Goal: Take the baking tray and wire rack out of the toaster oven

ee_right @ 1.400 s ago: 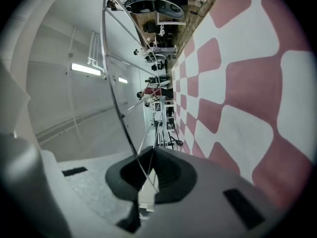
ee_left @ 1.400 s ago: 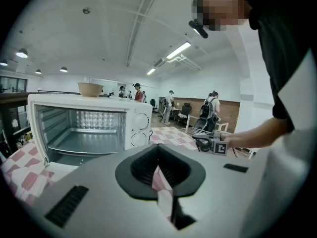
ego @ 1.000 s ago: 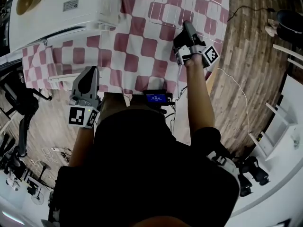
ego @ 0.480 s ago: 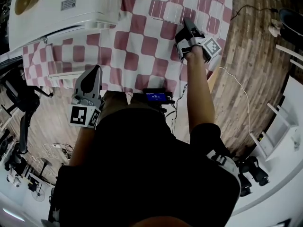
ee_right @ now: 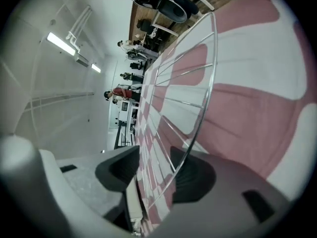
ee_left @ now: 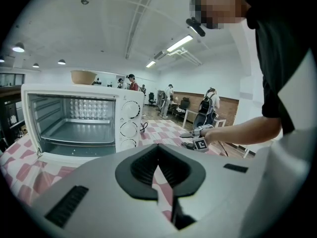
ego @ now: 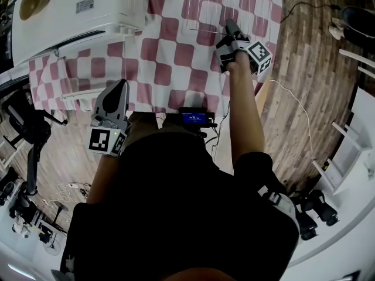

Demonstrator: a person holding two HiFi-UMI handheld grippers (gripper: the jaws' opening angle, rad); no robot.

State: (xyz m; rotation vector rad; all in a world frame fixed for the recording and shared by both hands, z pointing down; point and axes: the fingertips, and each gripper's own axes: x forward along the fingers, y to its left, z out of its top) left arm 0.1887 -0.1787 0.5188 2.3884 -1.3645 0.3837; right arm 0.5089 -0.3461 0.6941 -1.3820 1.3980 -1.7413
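**A:** Head view: what do we record?

**B:** The wire rack (ego: 231, 4) lies flat on the table (ego: 170, 69) at its far right corner, out of the toaster oven (ego: 76, 10), with its long side along the far edge. The right claw (ego: 229, 25) is at the rack's near rim. The left claw (ego: 120, 89) hangs at the table's near edge, and it is the closer of the two to the oven.

**A:** Any writing?

**B:** There is a label (ego: 88, 4) on the oven's top and a small lit screen (ego: 193, 120) at the near edge. We find both too small to read.

**A:** Left gripper view?

**B:** The left claw (ee_left: 158, 167) is clenched on nothing. The oven (ee_left: 79, 118) stands open ahead and to its left. We see a flat grey surface low inside it but cannot tell tray from floor.

**A:** Right gripper view?

**B:** The right claw (ee_right: 156, 175) has just been opening and is released. The rack's (ee_right: 185, 73) rim wire runs between the jaws, and no pad presses on it. We judge that the claw must draw back along its own line to clear that rim.
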